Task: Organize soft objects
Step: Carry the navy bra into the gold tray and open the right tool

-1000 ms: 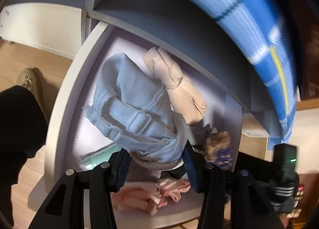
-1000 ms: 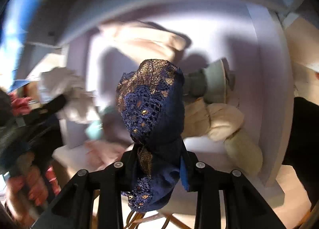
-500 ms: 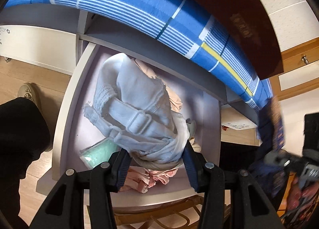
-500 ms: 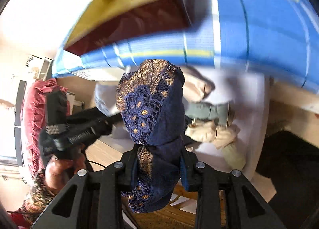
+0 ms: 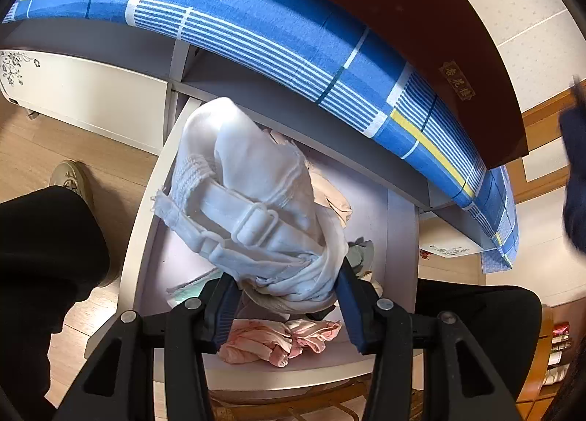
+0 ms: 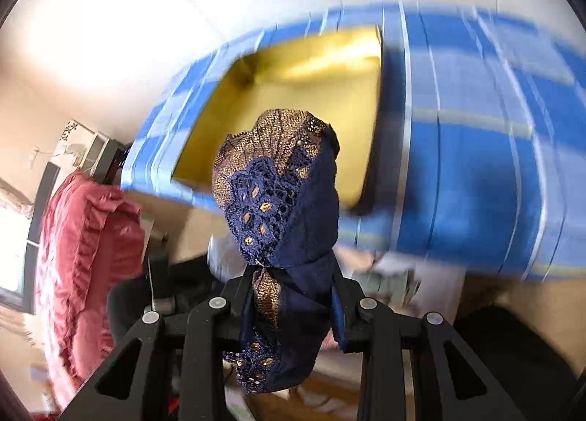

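Left gripper [image 5: 287, 298]: clamped on a white garment [image 5: 252, 208] above the open drawer [image 5: 146, 238].
Right gripper [image 6: 293, 296]: clamped on a navy lace garment [image 6: 282, 201].
Drawer contents: pink cloth [image 5: 278, 342].

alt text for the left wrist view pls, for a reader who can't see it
The left claw grips a bunched pale blue-white fabric garment with a strap buckle above an open pale drawer holding a crumpled pink cloth and beige clothing. A blue plaid mattress runs above; a person's dark trouser leg stands at left.
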{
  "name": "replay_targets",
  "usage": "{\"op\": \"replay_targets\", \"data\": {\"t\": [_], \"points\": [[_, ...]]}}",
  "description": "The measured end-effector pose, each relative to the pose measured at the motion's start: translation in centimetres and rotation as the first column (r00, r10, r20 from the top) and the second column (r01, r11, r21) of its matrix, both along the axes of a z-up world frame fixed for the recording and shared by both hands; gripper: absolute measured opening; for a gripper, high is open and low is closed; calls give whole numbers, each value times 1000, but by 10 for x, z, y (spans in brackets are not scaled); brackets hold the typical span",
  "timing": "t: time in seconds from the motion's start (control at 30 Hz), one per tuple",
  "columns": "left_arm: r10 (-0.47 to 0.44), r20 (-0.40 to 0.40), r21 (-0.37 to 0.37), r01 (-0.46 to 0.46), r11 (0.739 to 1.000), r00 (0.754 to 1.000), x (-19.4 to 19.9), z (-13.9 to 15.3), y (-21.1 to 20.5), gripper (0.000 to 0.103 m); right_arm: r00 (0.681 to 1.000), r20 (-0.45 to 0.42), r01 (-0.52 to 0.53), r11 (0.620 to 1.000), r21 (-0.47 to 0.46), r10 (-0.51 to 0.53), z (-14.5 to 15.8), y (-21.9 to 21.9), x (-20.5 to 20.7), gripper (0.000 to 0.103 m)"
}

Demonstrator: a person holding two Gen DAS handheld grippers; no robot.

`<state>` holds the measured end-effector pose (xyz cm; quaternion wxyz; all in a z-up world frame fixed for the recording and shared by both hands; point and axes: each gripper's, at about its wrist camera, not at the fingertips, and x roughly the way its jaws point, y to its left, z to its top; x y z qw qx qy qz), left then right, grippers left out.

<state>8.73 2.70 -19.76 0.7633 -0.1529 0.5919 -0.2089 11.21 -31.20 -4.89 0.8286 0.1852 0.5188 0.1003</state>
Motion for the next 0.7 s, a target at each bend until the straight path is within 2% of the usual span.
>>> {"op": "replay_targets", "data": {"t": [0.1,0.23,0.37,0.5,0.7], "points": [[9,1,-1,-9,1000,1000,1,-1,0,49,999,36,24,998,-59,-22,18,0,30,33],[22,-3,-6,-22,1000,1000,1,-2,2,49,997,53,67,990,-124,-61,26,1,74,33],[29,-2,-8,-29,1000,1000,1,-1,3,49,995,37,103,978,-180,-97,16,7,113,33],[36,-1,-16,-36,999,999,0,0,4,49,992,26,128,964,-235,-125,-1,11,135,33],[42,0,-26,-42,999,999,1,1,4,49,987,15,159,952,-263,-160,-14,12,158,33]]}}
